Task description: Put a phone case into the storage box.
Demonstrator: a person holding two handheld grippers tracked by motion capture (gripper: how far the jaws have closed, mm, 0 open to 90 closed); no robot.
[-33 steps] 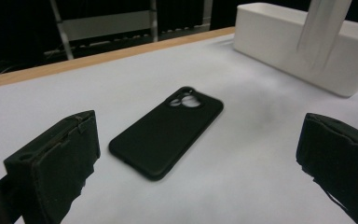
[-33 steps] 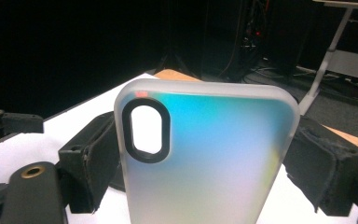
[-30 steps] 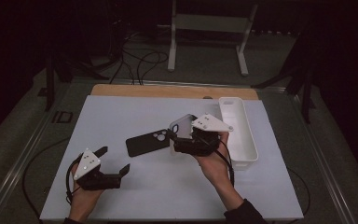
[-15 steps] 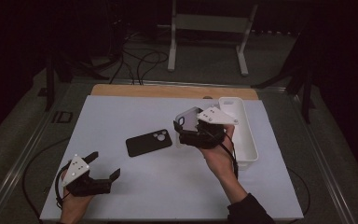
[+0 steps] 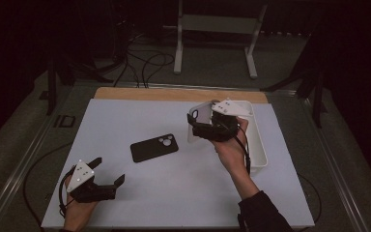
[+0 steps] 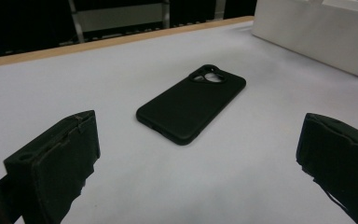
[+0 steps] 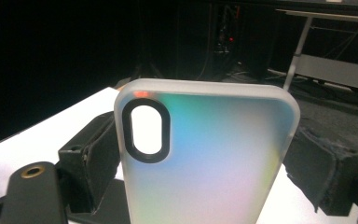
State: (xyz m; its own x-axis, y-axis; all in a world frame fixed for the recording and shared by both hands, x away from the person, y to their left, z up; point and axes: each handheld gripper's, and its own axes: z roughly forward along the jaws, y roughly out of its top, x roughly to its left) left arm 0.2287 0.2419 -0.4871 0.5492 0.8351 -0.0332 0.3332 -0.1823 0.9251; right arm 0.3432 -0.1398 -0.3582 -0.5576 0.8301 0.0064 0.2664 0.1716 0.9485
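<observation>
My right gripper (image 5: 194,126) is held above the table's right side, next to the white tray, and is shut on a frosted translucent phone case (image 5: 200,110). In the right gripper view the case (image 7: 205,158) stands upright between the two black pads (image 7: 86,154), its oval camera hole at upper left. A black phone case (image 5: 153,147) lies flat in the middle of the white table top. In the left gripper view this case (image 6: 191,105) is ahead of the jaws. My left gripper (image 5: 108,170) rests low at the front left, open, with nothing between its fingers.
A long white tray (image 5: 260,145) stands along the right side of the table; its wall (image 6: 317,37) is seen at upper right in the left gripper view. A wooden strip (image 5: 174,94) edges the table's far side. Cables and a metal stand are on the floor beyond.
My right gripper has carried the frosted case to the right and a little farther back, toward the tray. The left gripper has shifted slightly toward the front left corner. The black case lies unmoved.
</observation>
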